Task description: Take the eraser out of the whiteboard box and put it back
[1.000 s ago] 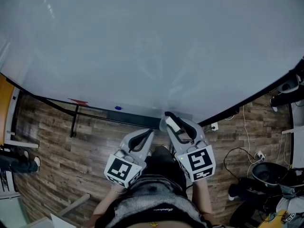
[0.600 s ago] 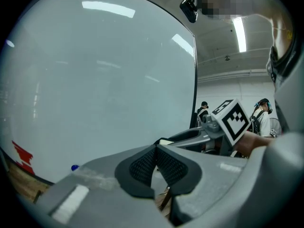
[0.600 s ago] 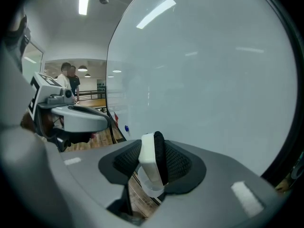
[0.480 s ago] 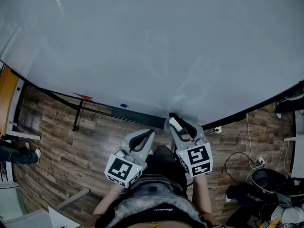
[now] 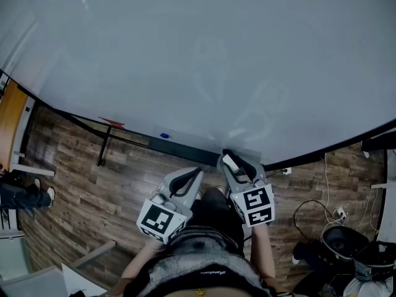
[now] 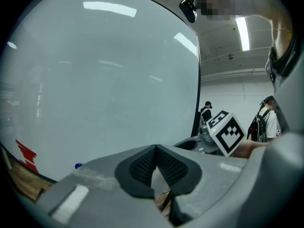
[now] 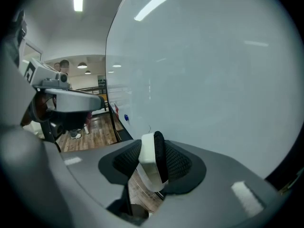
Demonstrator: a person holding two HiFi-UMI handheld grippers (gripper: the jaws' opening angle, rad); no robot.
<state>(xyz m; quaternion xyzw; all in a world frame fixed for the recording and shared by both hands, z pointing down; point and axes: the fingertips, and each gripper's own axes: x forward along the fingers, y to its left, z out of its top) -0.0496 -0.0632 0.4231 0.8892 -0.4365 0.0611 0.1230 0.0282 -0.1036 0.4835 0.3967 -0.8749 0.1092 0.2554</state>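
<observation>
The eraser (image 7: pixel 149 160), a white body with a black felt face, is gripped edge-on between the jaws of the right gripper (image 5: pixel 233 161), and both its sides are pressed by the pads. It is held just in front of the lower edge of the whiteboard (image 5: pixel 198 60), above the dark ledge (image 5: pixel 185 150) that runs along that edge (the box itself cannot be told apart from this ledge). The jaws of the left gripper (image 6: pixel 155 152) are closed together at the tips, and nothing is held between them. This gripper is seen beside the right one, a little further from the board. A blue magnet (image 5: pixel 164 135) and a red mark (image 5: pixel 112 123) are seen low on the board, left of both grippers. A wooden floor (image 5: pixel 80 184) is seen beneath.
</observation>
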